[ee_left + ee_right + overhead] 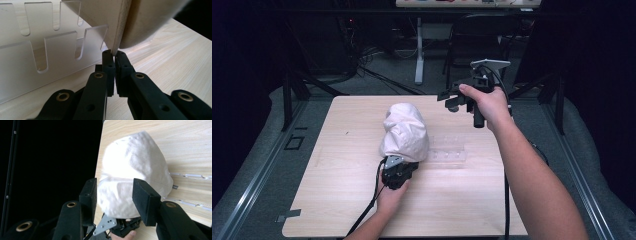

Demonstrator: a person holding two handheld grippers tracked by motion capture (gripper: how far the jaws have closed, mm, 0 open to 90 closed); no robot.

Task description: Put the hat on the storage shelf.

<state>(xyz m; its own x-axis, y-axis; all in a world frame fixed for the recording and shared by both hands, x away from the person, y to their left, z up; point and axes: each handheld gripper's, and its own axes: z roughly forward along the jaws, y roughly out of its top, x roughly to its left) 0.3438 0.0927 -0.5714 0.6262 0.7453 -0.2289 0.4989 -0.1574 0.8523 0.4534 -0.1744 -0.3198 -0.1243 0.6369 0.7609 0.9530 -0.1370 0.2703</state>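
A cream fabric cap (pixel 404 131) sits on the wooden table (pixel 337 190), resting partly on a clear acrylic rack (pixel 447 152). My left gripper (pixel 398 170) is at the cap's near edge, and in the left gripper view its jaws are shut on the cap's brim (pixel 117 30), with the slotted clear rack (pixel 37 55) just to the left. My right gripper (pixel 454 100) hovers above the table's far right part, held in a hand. In the right gripper view its gripper (pixel 115 195) is open, looking down on the cap (pixel 135 167) from above.
A chair (pixel 482 35) and a white desk leg (pixel 419 50) stand beyond the table's far edge, with cables on the floor. Metal rails run along both sides of the table. Black cables trail from both grippers toward the near edge.
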